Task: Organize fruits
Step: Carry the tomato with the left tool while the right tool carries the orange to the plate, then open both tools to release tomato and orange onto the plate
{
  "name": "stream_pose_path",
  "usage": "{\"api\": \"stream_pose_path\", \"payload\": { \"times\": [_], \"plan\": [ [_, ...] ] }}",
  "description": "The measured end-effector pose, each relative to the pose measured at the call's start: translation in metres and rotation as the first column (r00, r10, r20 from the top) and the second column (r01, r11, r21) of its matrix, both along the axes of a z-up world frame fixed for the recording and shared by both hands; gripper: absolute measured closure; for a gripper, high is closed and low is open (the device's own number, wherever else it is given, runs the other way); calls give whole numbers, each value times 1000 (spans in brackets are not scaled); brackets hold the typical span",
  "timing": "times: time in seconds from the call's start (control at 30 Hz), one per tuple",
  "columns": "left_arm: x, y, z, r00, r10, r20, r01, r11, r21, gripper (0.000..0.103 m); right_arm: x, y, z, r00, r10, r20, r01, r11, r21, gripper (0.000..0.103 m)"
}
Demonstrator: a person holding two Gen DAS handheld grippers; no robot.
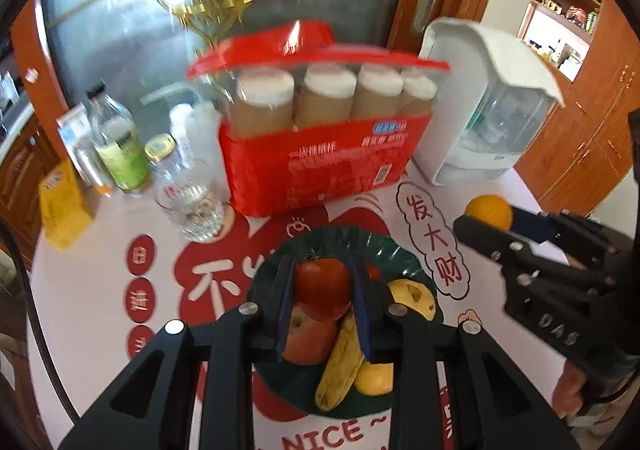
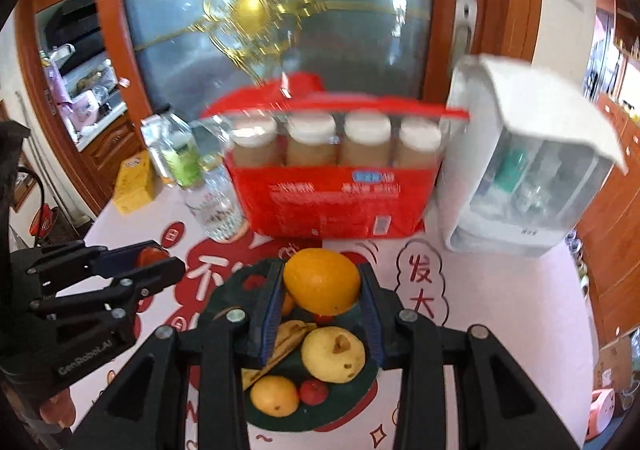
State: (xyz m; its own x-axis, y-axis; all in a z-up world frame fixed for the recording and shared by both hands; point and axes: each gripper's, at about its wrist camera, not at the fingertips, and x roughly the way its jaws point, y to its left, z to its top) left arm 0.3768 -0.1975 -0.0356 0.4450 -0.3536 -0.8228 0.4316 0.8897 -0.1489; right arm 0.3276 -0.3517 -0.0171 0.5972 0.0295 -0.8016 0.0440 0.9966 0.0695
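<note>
Left wrist view: the left tongs clamp a red apple; the right tongs clamp an orange, both above the green plate holding a banana, pear and other fruit.

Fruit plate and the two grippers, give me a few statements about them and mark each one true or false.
1. The left gripper is shut on a red tomato. True.
2. The right gripper is open with nothing in it. False: it is shut on an orange.
3. A banana lies on the dark green plate. True.
4. The plate holds no fruit. False: a yellow pear, an apple and other fruit lie on it.
5. The red pack of bottles stands on the plate. False: it stands on the table behind the plate.
</note>
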Motion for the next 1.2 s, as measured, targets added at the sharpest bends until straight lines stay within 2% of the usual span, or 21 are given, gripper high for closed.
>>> {"api": "stream_pose_path", "payload": {
  "times": [0.17, 0.37, 0.5, 0.77, 0.93, 1.0, 1.2],
  "plan": [
    [24, -15, -46, 994, 7, -109, -8, 1000, -7, 78, 19, -10, -51, 996, -12, -87, 14, 1000, 21, 67],
    [35, -29, -87, 985, -5, -175, 6, 1000, 5, 78, 37, -22, -102, 986, -16, -166, 26, 998, 53, 67],
    [40, -34, -101, 980, -13, -198, 13, 1000, 1, 78, 46, -24, -124, 979, -14, -202, 28, 997, 70, 67],
    [42, -37, -111, 980, -23, -198, 29, 999, 27, 78, 50, -19, -152, 969, 17, -247, 3, 997, 81, 66],
    [41, -40, -112, 987, -5, -160, 18, 997, 80, 66, 45, -19, -153, 971, 16, -240, 3, 997, 79, 65],
    [43, -39, -114, 987, 6, -162, 8, 996, 87, 55, 41, -18, -150, 974, 21, -224, -5, 997, 71, 63],
    [42, -30, -109, 988, 45, -150, -33, 996, 81, 33, 34, -14, -143, 979, 47, -197, -37, 998, 51, 61]
  ]
}}
